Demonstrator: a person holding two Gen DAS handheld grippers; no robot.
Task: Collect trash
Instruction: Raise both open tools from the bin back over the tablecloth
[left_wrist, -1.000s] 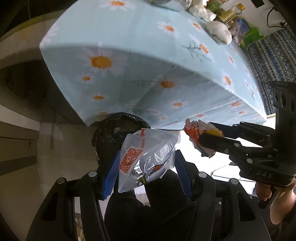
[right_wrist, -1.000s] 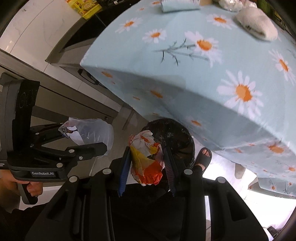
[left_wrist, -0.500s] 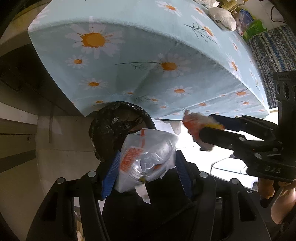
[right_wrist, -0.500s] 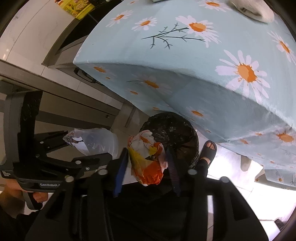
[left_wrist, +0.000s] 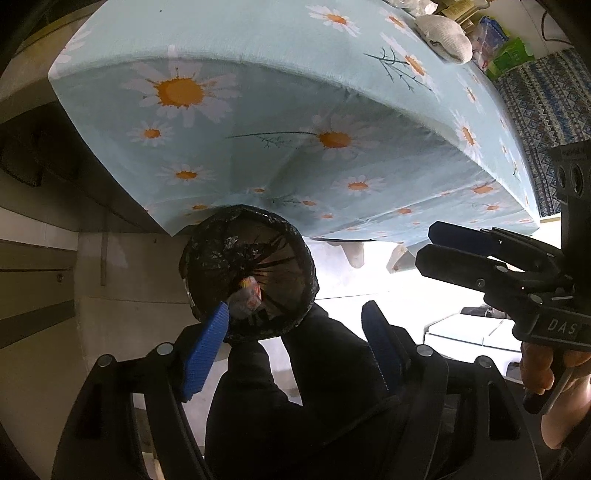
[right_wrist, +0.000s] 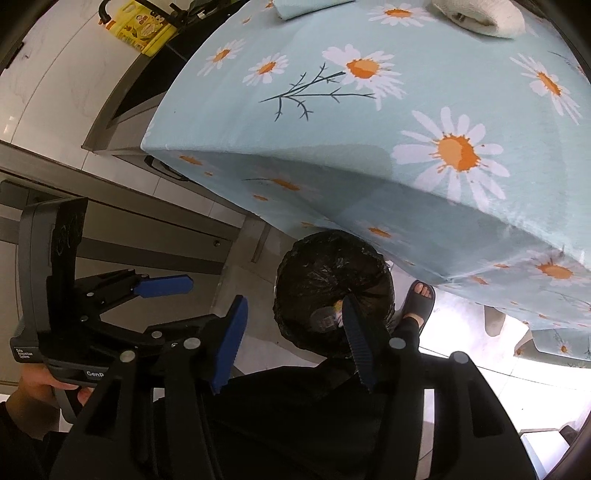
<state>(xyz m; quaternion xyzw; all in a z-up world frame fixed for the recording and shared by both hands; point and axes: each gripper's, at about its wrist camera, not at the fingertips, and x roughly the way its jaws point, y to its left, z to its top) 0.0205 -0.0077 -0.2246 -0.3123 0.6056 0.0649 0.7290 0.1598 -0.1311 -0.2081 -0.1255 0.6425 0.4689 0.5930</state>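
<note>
From the left wrist view, the left tongs (left_wrist: 295, 347) are pointing steeply down over the black-lined bin (left_wrist: 249, 275), jaws just spreading apart and gripping nothing; crumpled trash (left_wrist: 246, 297) is lying inside the bin. From the right wrist view, the right tongs (right_wrist: 291, 341) are tilting down beside the same bin (right_wrist: 332, 291), likewise just parting and empty, beneath the daisy-cloth counter (right_wrist: 369, 129).

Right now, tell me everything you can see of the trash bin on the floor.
The trash bin is round and lined with a crinkled, glossy black plastic bag folded over its rim. It stands upright on the pale floor, at the hanging edge of the daisy tablecloth, beside the person's sandalled foot. Its mouth is open, and crumpled wrappers lie inside. Both grippers are above it, jaws open and empty.
</note>
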